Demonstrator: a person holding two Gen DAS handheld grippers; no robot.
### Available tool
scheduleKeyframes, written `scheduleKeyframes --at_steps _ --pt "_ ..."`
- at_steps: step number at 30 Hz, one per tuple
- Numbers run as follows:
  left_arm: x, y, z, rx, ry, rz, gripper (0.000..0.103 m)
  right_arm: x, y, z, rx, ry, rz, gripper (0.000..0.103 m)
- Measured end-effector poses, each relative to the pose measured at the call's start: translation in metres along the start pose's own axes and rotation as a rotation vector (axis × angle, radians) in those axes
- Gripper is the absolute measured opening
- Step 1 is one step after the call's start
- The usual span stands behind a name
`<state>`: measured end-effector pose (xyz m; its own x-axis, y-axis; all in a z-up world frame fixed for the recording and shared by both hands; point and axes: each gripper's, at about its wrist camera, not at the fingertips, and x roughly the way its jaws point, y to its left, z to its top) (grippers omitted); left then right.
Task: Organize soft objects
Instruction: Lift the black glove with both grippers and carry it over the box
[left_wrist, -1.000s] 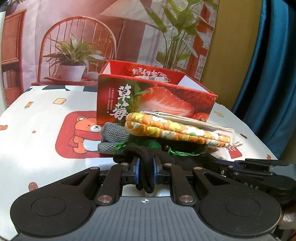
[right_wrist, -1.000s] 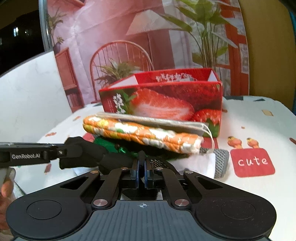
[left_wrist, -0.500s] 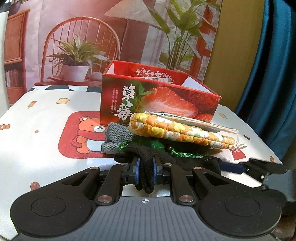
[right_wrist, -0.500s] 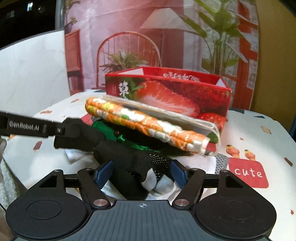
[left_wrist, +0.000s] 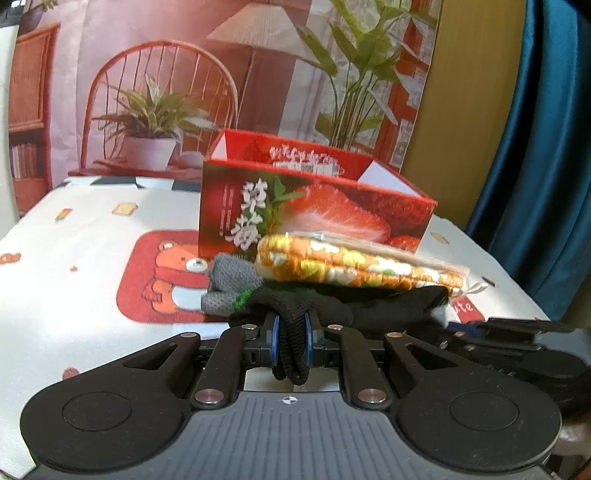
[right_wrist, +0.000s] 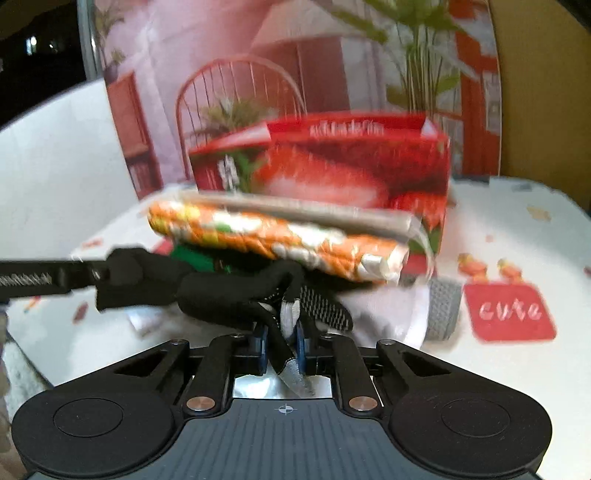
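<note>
Currently both tongs are clamped on the same black glove (left_wrist: 295, 306), one at each end, at the near edge of the counter (left_wrist: 74, 266).

Left tongs (left_wrist: 290, 334): clenched on a bunched fold of the glove's knit, fabric hanging down between the blue pads.

Middle: glove sits at the bottom of a loose pile. On top of it lies the orange floral mitt (left_wrist: 354, 264) with a flat clear-wrapped pack on that, some green fabric (right_wrist: 192, 256) tucked under the mitt, and a grey knit piece (left_wrist: 229, 282) at the left. Just behind the pile, far side, is the open-topped strawberry box (left_wrist: 314, 210), presumably the drop target.

Right tongs (right_wrist: 281, 338): jaws just closed again after opening, now gripping the dotted-palm and white cuff end of the glove. Right view is motion-blurred, so bite depth is hard to judge.

To do this step well, I'd say:
- draw the glove toward the near side, low and level, so the mitt stack slides off rather than tipping
- keep both ends moving together; the knit stretches and may slip from the pads
- watch for the green fabric snagging
- clear the pile before lifting over the box wall
</note>
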<state>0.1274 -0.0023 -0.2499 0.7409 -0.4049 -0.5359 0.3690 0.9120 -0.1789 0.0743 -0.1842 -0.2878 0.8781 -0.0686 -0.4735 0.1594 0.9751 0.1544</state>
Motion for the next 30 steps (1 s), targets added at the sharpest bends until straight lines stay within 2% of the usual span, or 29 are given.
scheduleKeyframes --at_steps 8,14,24,30 --pt "-0.028 -0.005 0.036 0.024 -0.129 -0.011 0.014 -0.038 0.005 0.042 -0.032 -0.161 0.036 0.012" --pt "-0.032 -0.010 0.070 0.021 -0.177 -0.029 0.014 -0.045 0.001 0.087 -0.028 -0.221 0.055 0.012" --pt "-0.016 -0.009 0.125 0.052 -0.208 -0.028 0.014 -0.022 -0.007 0.156 -0.073 -0.222 0.061 0.012" --pt "0.011 -0.006 0.151 0.064 -0.167 -0.032 0.014 0.005 -0.018 0.185 -0.093 -0.191 0.053 0.012"
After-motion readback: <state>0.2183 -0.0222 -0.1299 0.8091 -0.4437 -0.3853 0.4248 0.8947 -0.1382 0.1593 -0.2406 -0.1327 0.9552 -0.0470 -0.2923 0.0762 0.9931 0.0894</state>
